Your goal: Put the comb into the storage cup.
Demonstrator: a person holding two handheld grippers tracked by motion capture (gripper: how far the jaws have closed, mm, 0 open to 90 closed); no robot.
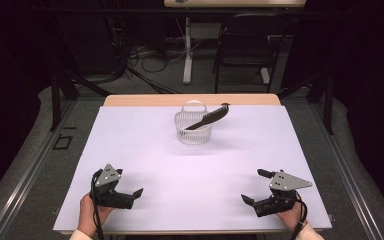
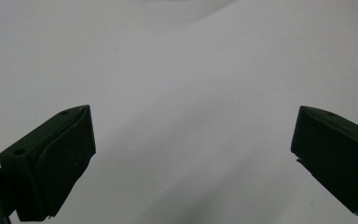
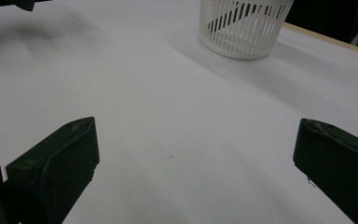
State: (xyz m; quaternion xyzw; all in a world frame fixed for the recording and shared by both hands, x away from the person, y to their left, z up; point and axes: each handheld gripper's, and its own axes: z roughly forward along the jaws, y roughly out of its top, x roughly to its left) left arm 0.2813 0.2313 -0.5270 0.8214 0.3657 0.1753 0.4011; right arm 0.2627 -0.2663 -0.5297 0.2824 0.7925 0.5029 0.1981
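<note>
High view: left gripper, right gripper jaws spread wide, empty; comb in basket.

A dark comb leans in the white basket; both grippers rest near the table edge, fingers apart.

Lab or recording studio, not a home. Black drapes close in the space around the table, which is covered by a plain white sheet. Behind the table: loose cables across grey floor, a black folding chair, and a white stand leg.
</note>
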